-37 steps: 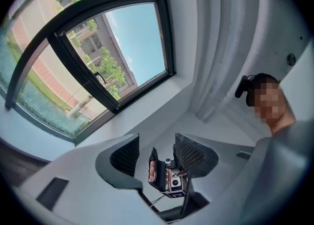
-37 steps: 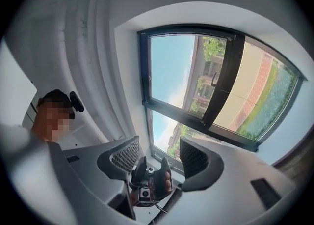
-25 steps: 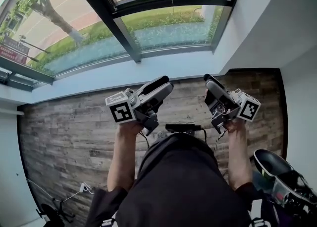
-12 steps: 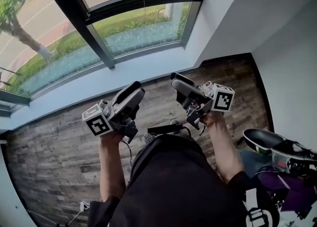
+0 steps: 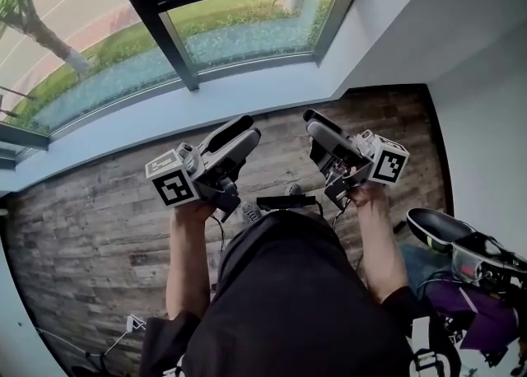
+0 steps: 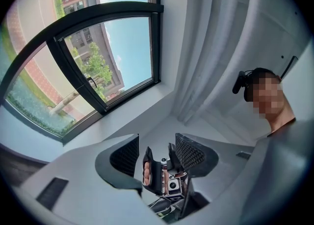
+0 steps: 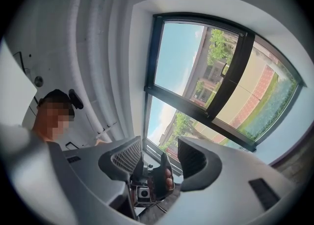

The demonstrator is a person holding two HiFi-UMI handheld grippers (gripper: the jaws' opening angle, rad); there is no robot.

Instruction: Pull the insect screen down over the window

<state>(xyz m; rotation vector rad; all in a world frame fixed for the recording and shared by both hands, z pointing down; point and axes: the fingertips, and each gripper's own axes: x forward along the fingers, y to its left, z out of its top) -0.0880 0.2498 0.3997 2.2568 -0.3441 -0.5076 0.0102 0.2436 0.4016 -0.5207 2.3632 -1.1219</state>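
- Left gripper (image 6: 157, 144): jaws apart, nothing between them. Right gripper (image 7: 158, 154): jaws also apart and empty, having just closed a little.
- Both are carried in front of the torso and aimed at the window (image 5: 177, 54). This reads as an approach, with the jaws kept ready for a pull bar.
- Insect screen: not made out. The glass is uncovered, so it is presumably rolled up at the frame's top.
- Room: sill (image 5: 247, 102) and bare wood floor (image 5: 99, 219) lie ahead. The wall (image 5: 428, 30) is close on the right, and a curtain (image 6: 206, 47) hangs beside the frame.
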